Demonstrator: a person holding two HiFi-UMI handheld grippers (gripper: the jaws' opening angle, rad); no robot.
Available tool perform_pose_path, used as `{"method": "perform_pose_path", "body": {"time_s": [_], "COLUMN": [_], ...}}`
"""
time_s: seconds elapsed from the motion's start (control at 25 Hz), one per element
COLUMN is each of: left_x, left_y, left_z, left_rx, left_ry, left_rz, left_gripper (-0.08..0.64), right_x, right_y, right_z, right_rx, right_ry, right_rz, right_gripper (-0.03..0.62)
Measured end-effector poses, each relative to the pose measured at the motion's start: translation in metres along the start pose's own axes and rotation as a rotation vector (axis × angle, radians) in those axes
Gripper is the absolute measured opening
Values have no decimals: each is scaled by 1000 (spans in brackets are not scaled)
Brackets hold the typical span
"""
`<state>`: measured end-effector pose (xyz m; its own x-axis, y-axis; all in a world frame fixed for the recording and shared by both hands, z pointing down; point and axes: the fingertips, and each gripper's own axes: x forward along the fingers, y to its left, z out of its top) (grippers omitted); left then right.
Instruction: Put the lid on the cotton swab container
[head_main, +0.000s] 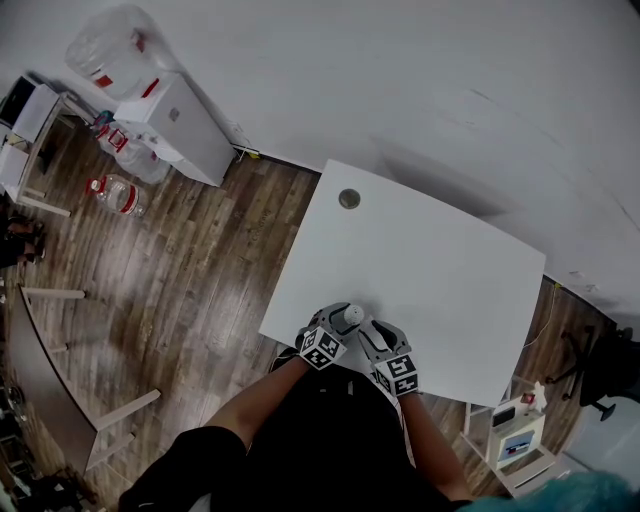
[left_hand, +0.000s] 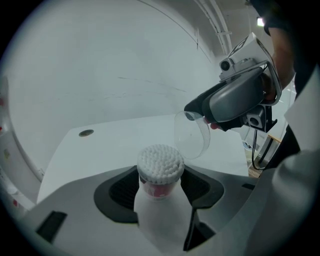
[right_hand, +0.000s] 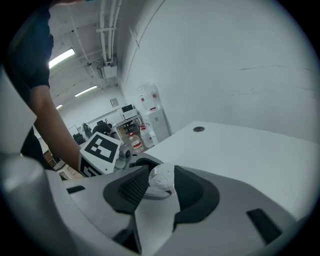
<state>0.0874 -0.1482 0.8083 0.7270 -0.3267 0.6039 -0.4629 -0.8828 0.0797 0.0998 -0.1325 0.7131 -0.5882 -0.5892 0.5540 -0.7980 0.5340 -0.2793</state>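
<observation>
Near the front edge of a white surface (left_hand: 110, 135), a person holds two grippers close together, seen from a head camera looking steeply down. Left gripper (left_hand: 160, 189) is clamped on the container (left_hand: 160, 167), pads pressing its sides. The container looks upright, its long axis vertical, with the packed white swab tips showing at the open top. Whether its base rests on the surface cannot be told. Right gripper (left_hand: 200, 112) is clamped on the rim of the clear lid (left_hand: 191, 136), its jaws set fairly wide around it. The lid hangs just above and to the right of the container's top, close but apart from it. It is tilted, so its opening is not square over the swabs. To seat it, the lid would likely need to travel left and down and be levelled along the container's axis. The right gripper is the one that must move, while the left steadies the container. A red label band circles the container below the swabs, but its print is too small to read. Each gripper carries a cube with black-and-white square markers. No other writing is legible.
</observation>
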Motion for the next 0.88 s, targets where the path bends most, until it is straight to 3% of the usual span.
{"method": "perform_pose_path", "body": {"time_s": [0.44,0.88], "left_x": [-2,0], "left_y": [-6,-9], "left_z": [-3,0], "left_rx": [-7,-9], "left_ry": [-8,-20], "left_rz": [-3,0], "left_gripper": [259,259], "right_x": [19,31], "right_y": [9,4], "right_z": [-2,-2], "right_rx": [-33,-77], "right_ry": [33,77], "right_rz": [29,-15], "right_gripper": [170,190]}}
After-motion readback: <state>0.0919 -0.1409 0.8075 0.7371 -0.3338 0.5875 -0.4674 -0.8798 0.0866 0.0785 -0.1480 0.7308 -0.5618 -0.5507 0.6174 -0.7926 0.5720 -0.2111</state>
